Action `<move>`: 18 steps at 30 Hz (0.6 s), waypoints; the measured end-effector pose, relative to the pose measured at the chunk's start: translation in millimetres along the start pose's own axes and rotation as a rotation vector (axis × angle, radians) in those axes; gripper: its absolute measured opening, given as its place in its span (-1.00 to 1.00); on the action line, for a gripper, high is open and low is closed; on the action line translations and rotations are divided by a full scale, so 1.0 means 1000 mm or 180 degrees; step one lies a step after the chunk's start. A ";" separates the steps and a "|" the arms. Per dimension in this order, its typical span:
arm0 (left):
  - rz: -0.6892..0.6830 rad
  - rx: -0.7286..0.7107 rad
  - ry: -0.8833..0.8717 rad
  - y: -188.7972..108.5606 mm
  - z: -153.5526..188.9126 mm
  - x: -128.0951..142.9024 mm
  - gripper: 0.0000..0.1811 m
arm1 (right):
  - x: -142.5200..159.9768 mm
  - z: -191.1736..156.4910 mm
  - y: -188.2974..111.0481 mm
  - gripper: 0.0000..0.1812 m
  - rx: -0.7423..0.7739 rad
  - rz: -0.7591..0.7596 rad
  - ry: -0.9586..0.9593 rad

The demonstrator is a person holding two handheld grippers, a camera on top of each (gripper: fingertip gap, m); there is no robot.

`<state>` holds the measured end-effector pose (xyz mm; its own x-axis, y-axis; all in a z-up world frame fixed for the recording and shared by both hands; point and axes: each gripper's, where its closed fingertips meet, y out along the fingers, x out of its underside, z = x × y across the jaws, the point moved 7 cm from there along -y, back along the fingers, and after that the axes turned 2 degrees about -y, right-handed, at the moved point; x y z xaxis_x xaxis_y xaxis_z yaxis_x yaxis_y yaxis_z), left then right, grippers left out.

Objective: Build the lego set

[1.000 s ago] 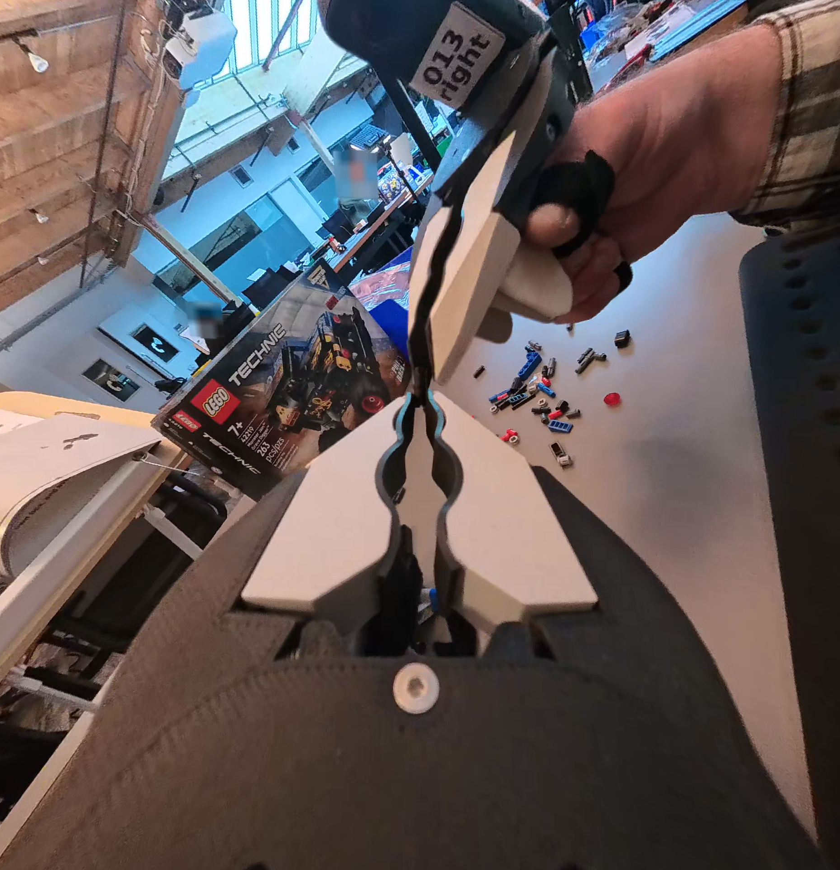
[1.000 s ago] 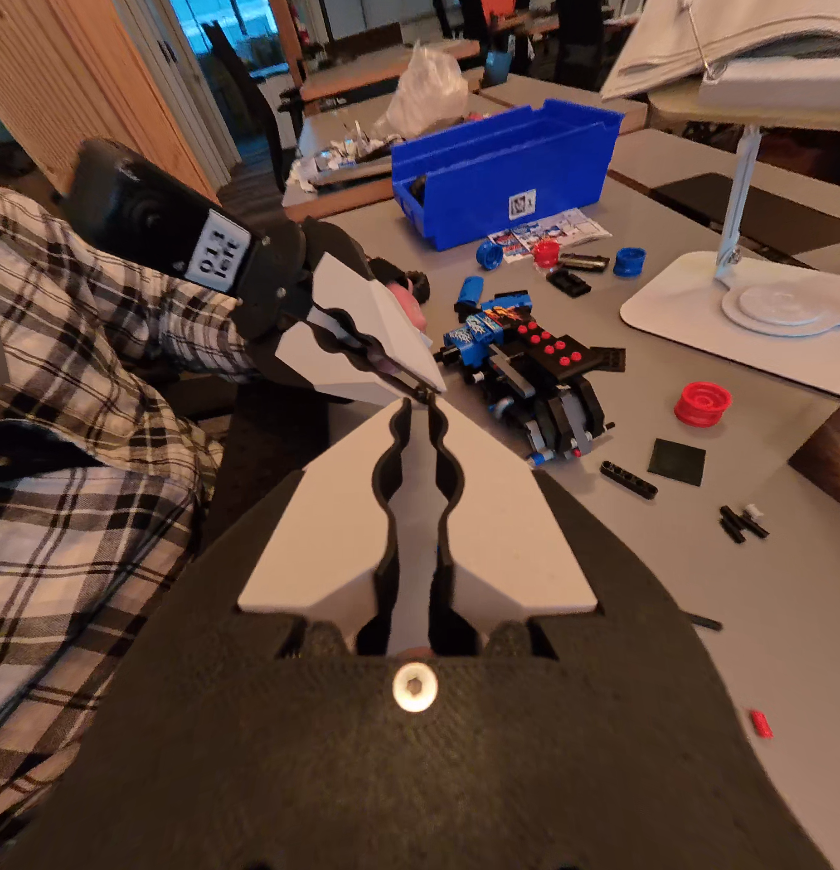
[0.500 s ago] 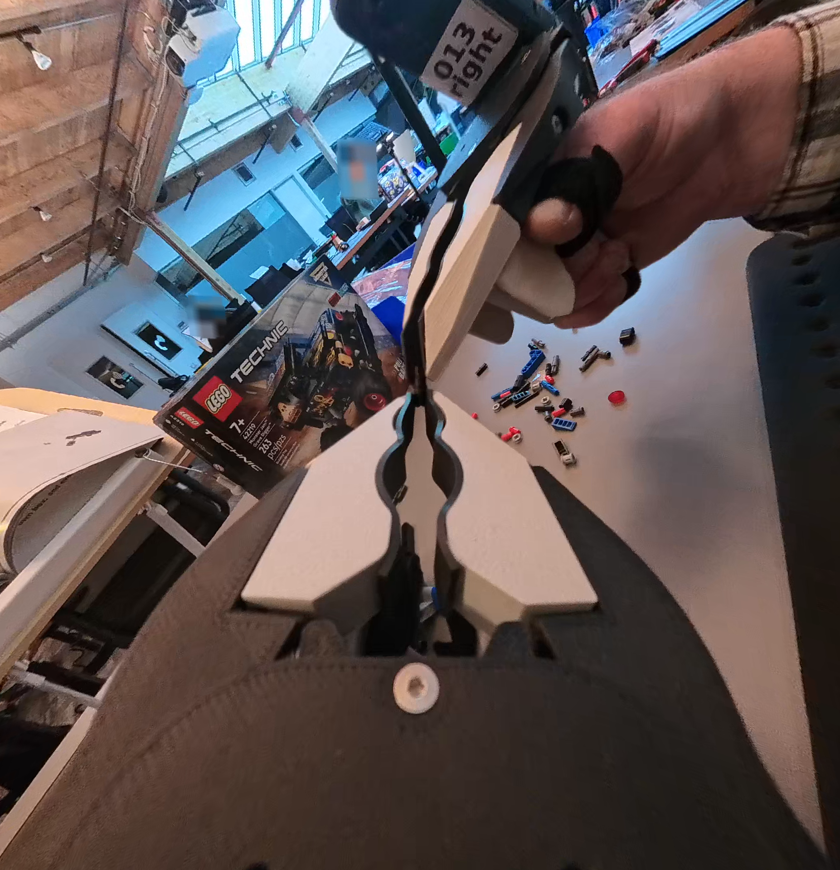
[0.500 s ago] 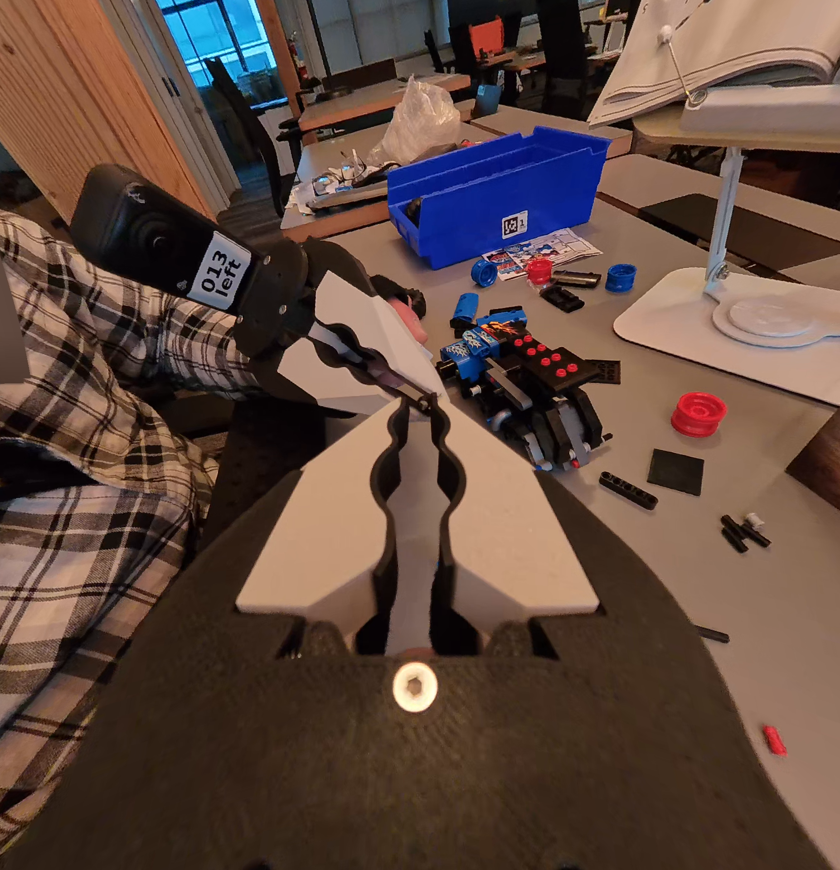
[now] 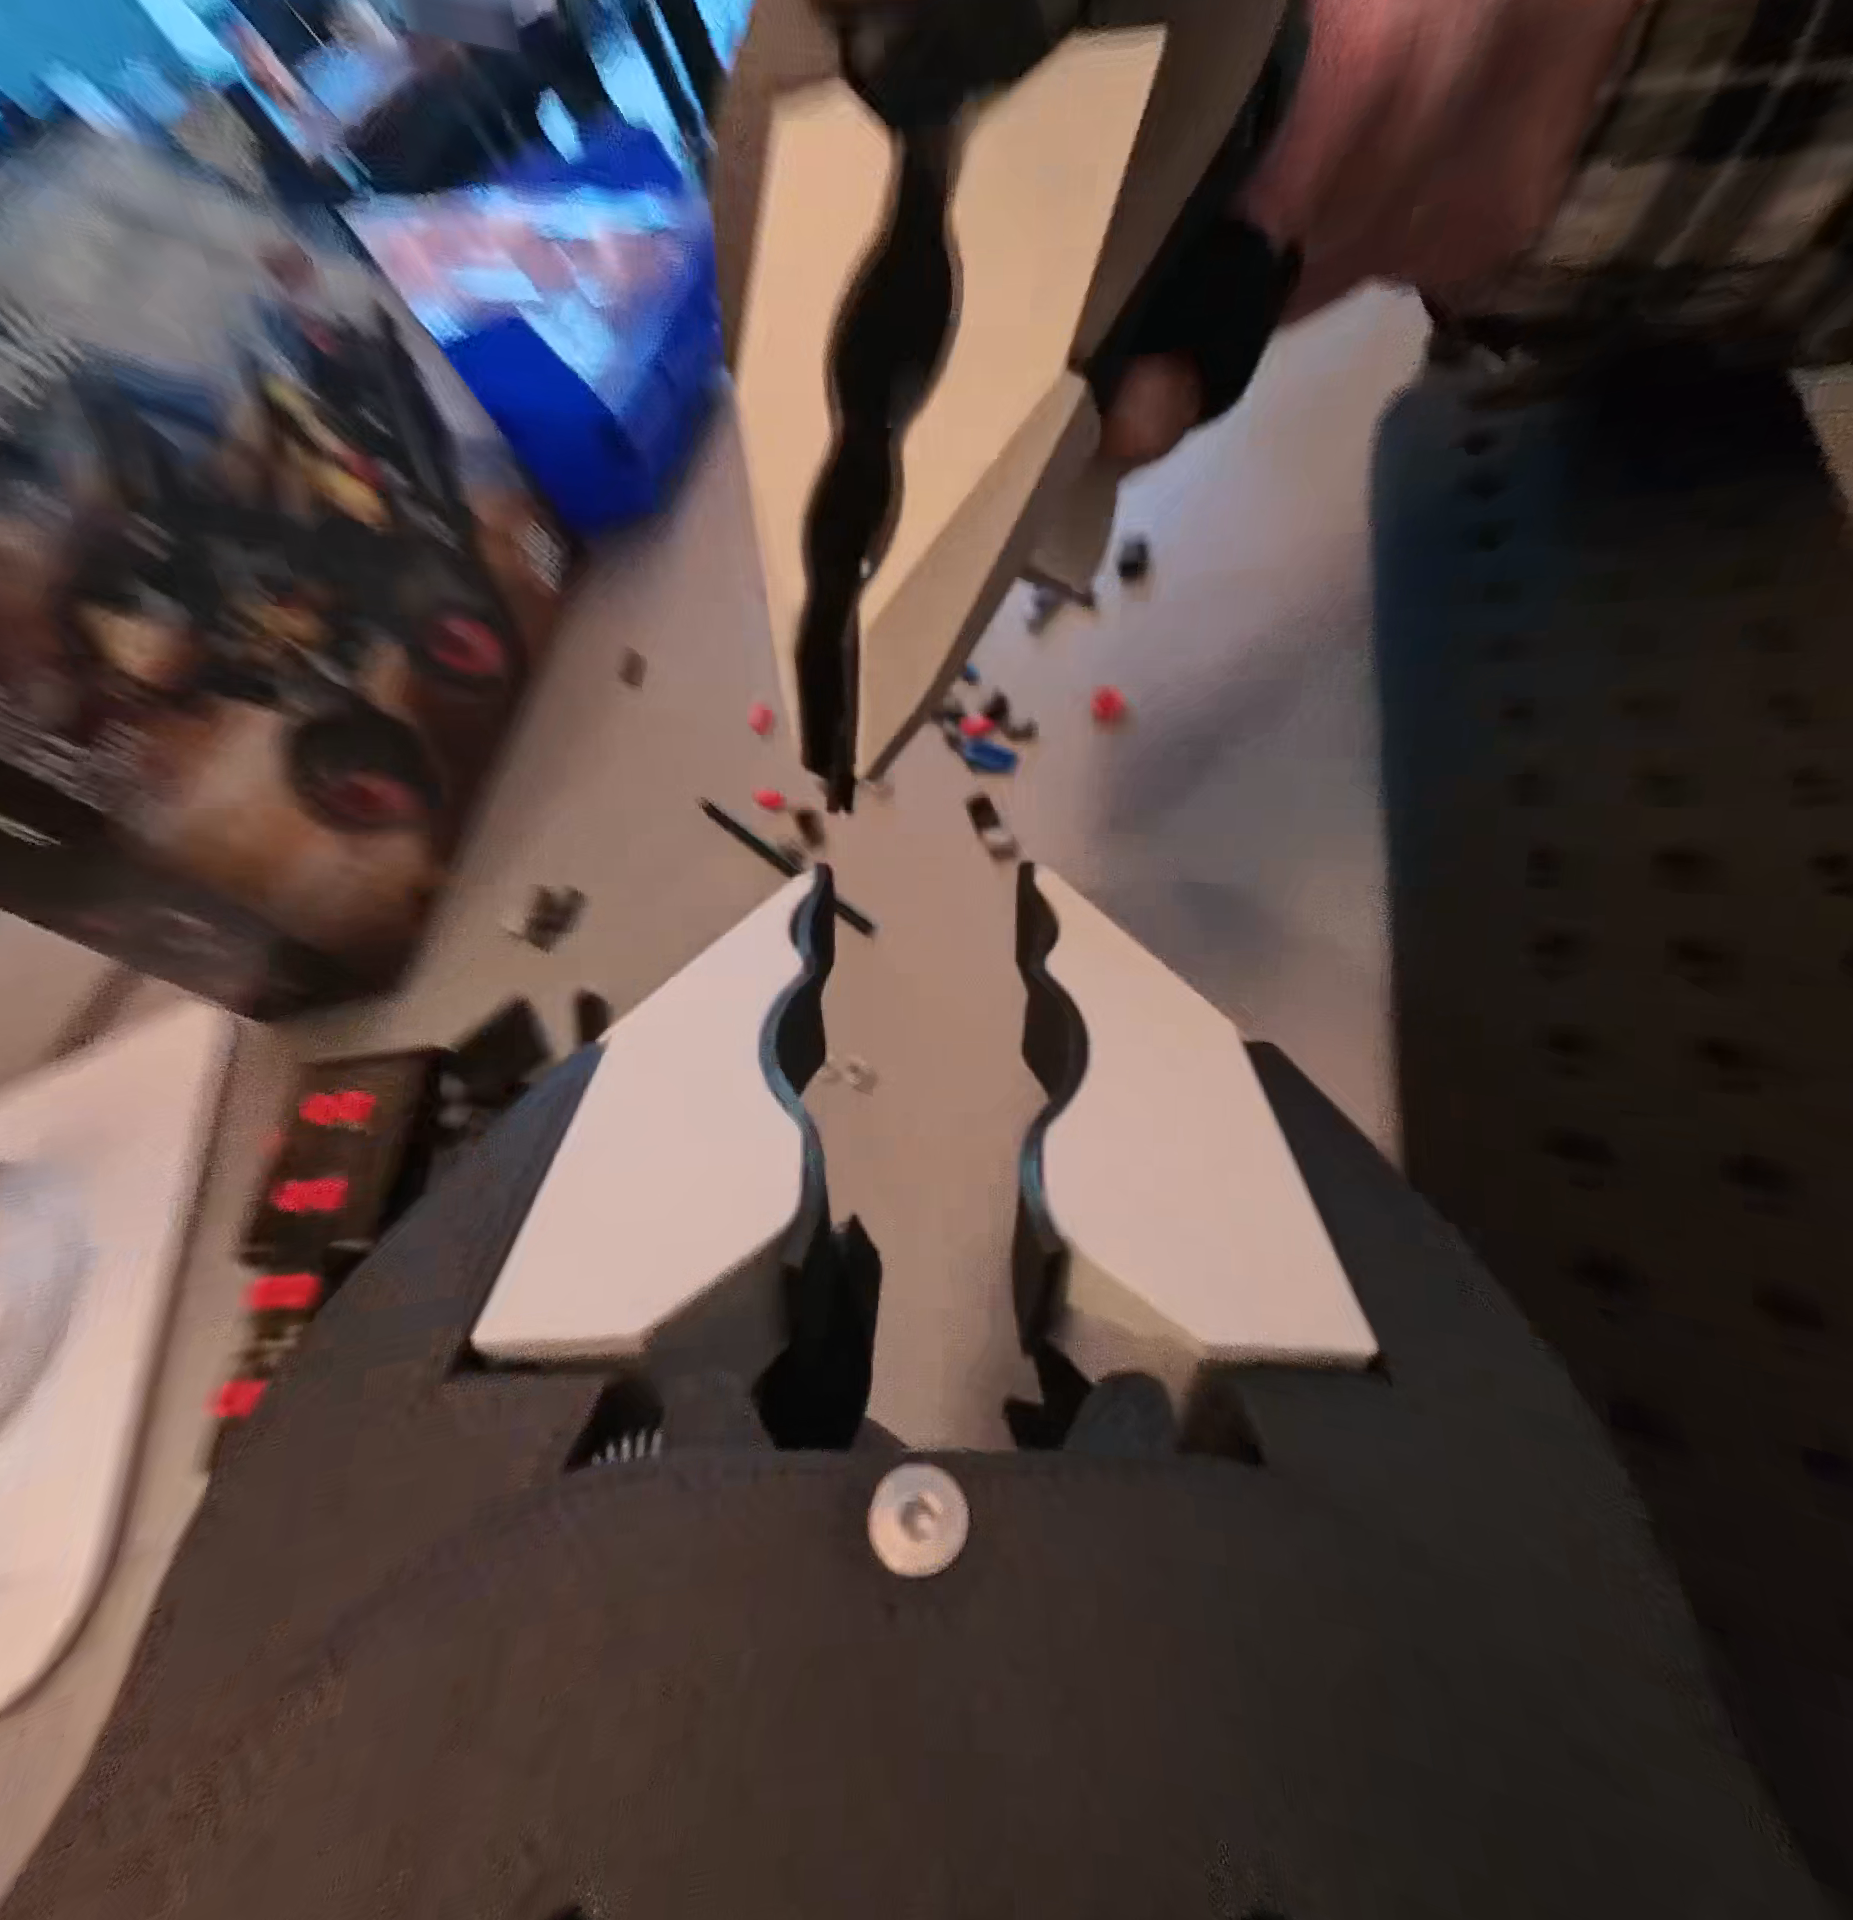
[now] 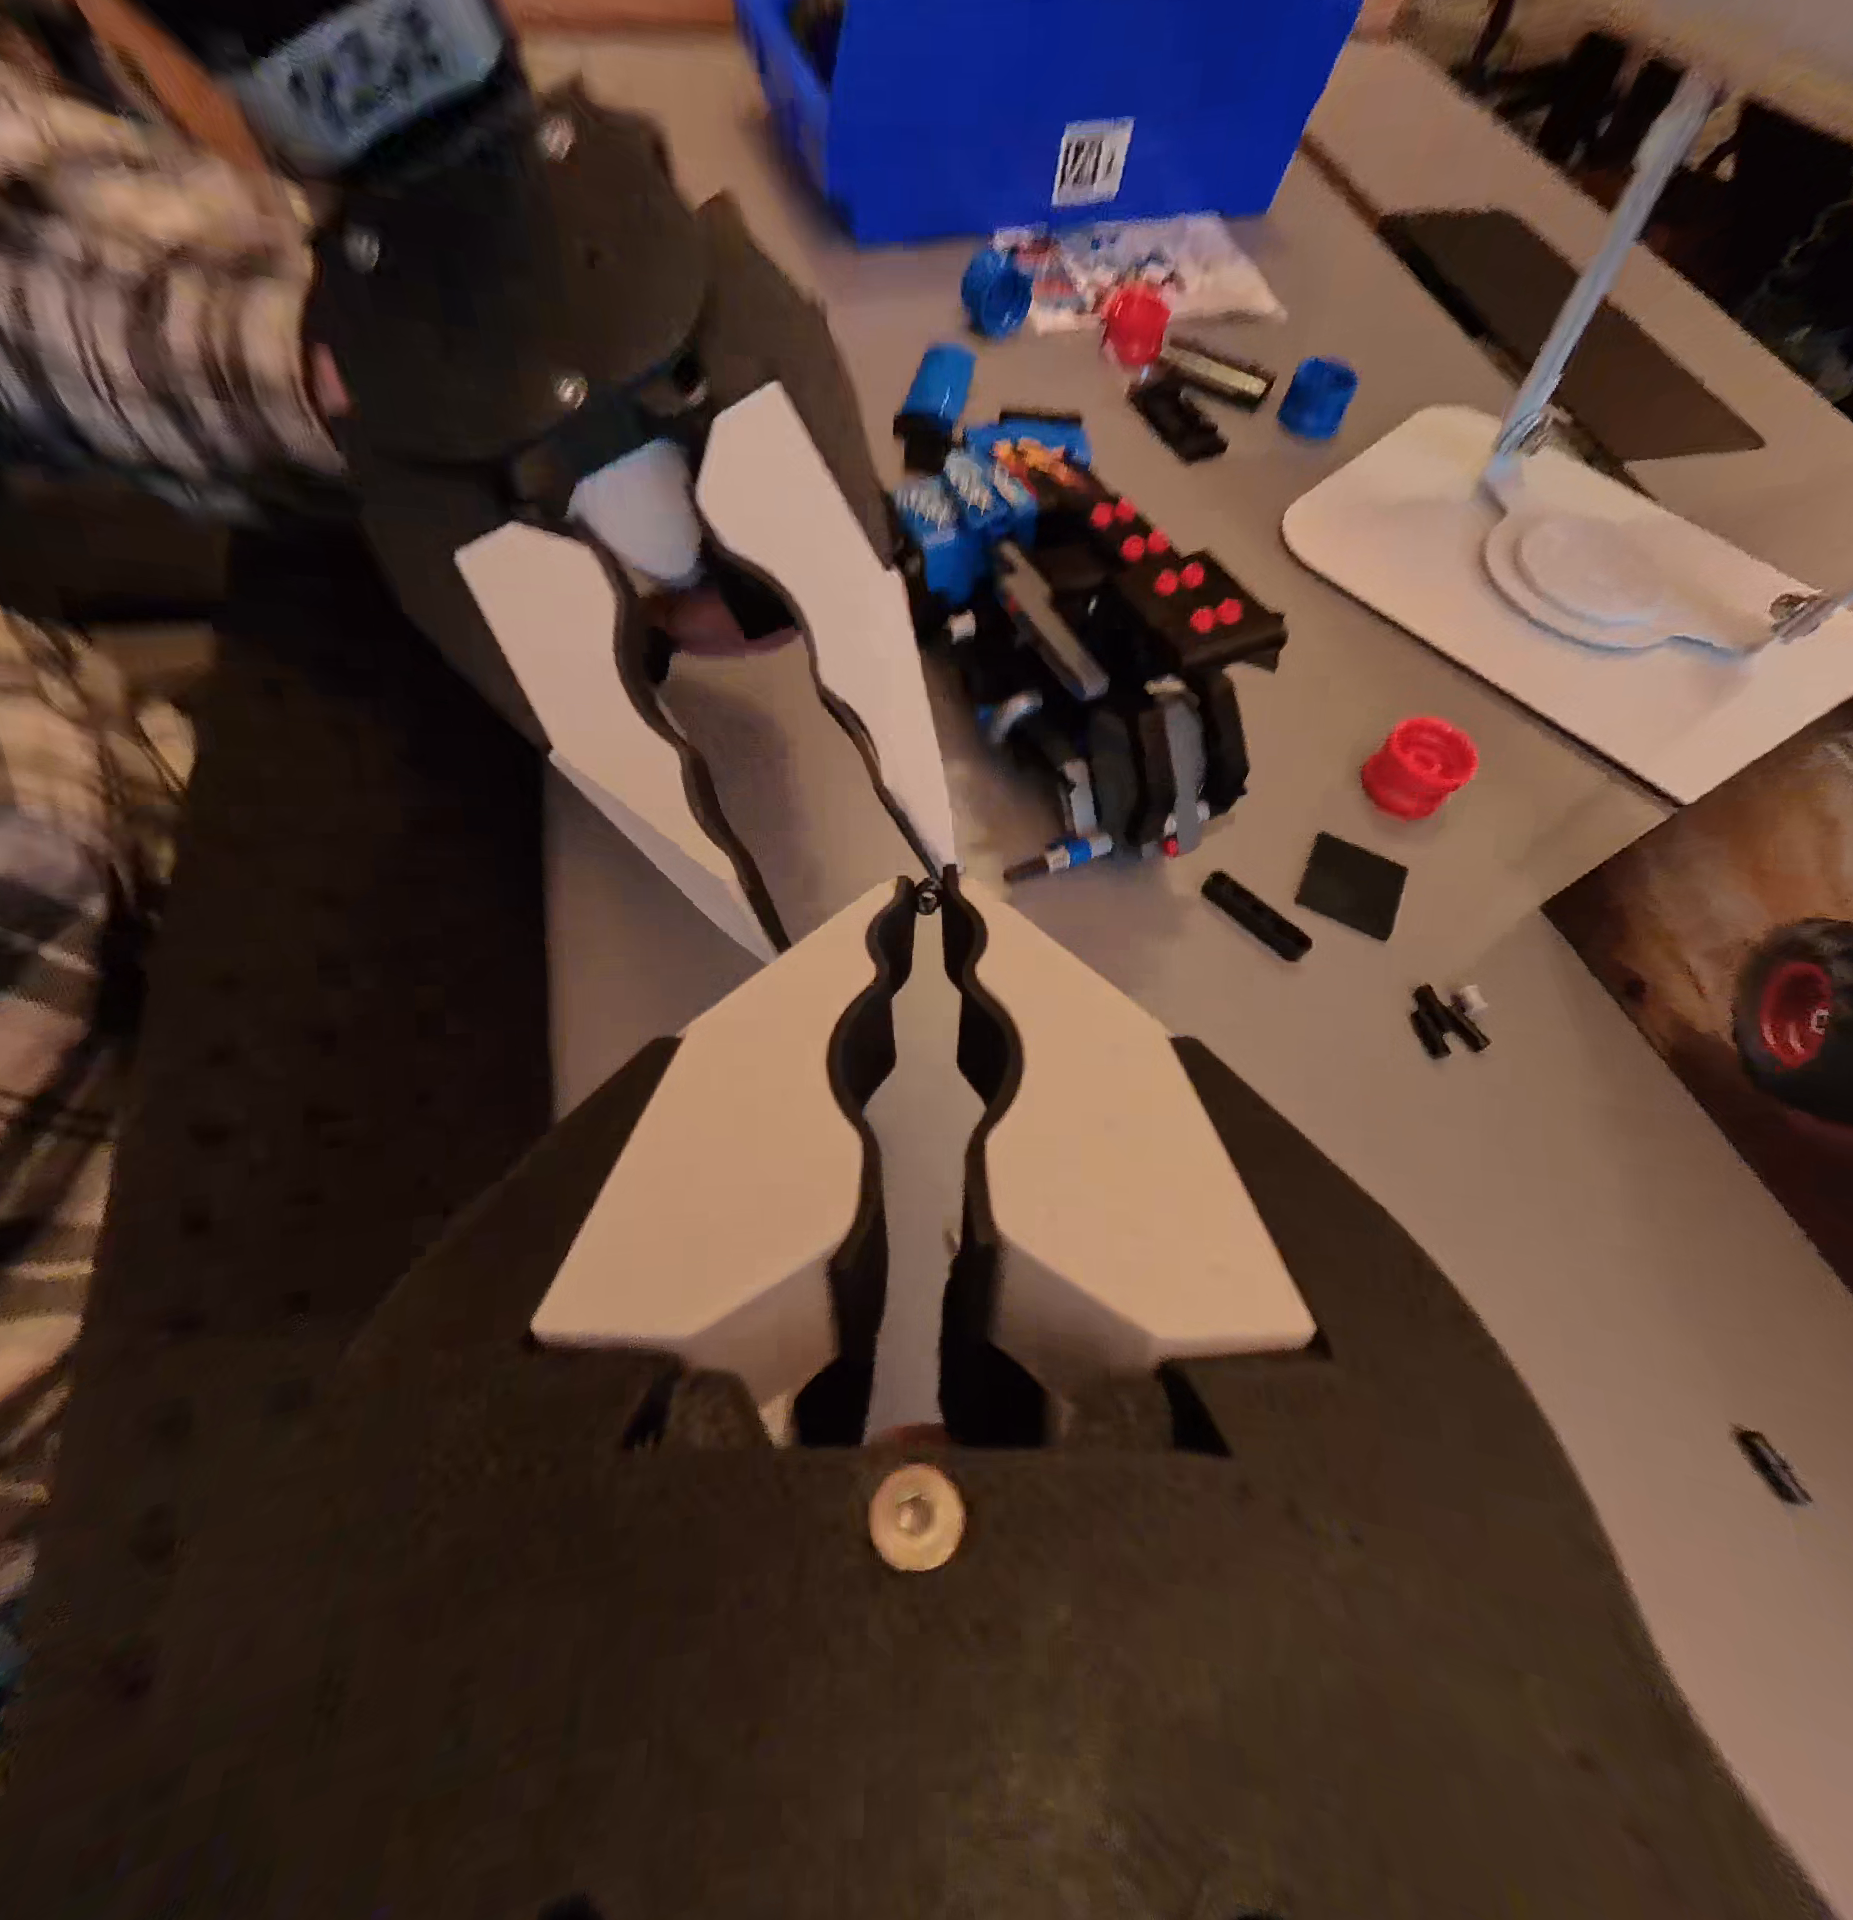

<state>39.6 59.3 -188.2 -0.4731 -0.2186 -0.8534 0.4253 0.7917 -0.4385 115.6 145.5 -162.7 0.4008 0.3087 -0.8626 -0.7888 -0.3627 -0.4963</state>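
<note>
My right gripper [image 6: 927, 891] is shut on a small black piece [image 6: 928, 898] pinched at its very tips. My left gripper [image 5: 922, 878] is open and empty, its jaws spread wide. The two grippers meet tip to tip above the table. The left gripper [image 6: 857, 902] shows in the right wrist view with its fingertips on either side of the right one's tips. The right gripper [image 5: 835, 792] shows shut in the left wrist view. The partly built black and blue vehicle [image 6: 1088, 665] with red studs lies on the table behind them. It is blurred in the left wrist view [image 5: 319, 1174].
A blue bin [image 6: 1057, 104] stands at the back. A white stand base [image 6: 1524, 582], red wheel hub [image 6: 1418, 767], black plate [image 6: 1353, 885] and black beam [image 6: 1254, 914] lie right. The set's box [image 5: 205, 644], loose pieces [image 5: 984, 727] and a dark perforated chair [image 5: 1628, 935] flank the table. Left and right tips are no more than a few centimetres apart.
My left gripper has opened and let go of the small piece, which stays in the right gripper. Both grippers have tilted down toward the table, blurring the views.
</note>
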 end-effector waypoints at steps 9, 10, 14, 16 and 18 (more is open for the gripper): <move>-0.0823 0.0660 -0.0358 0.031 0.014 0.046 -0.69 | 0.028 -0.023 0.035 -0.97 -0.0306 -0.1099 -0.0877; -0.0813 0.0690 -0.0377 0.032 0.013 0.046 -0.72 | 0.031 -0.023 0.037 -0.97 -0.0304 -0.1185 -0.0935; -0.0793 0.0765 -0.0399 0.035 0.013 0.046 -0.82 | 0.036 -0.023 0.043 -0.97 -0.0341 -0.1339 -0.1028; -0.0786 0.0769 -0.0374 0.036 0.014 0.045 -0.85 | 0.038 -0.023 0.044 -0.97 -0.0342 -0.1406 -0.1073; -0.0787 0.0752 -0.0346 0.038 0.013 0.045 -0.89 | 0.038 -0.022 0.045 -0.97 -0.0371 -0.1397 -0.1055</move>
<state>44.2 71.8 -246.6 -0.5045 -0.4567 -0.7327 0.4807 0.5563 -0.6778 106.1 121.4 -219.9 0.4970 0.7056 -0.5051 -0.5169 -0.2268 -0.8254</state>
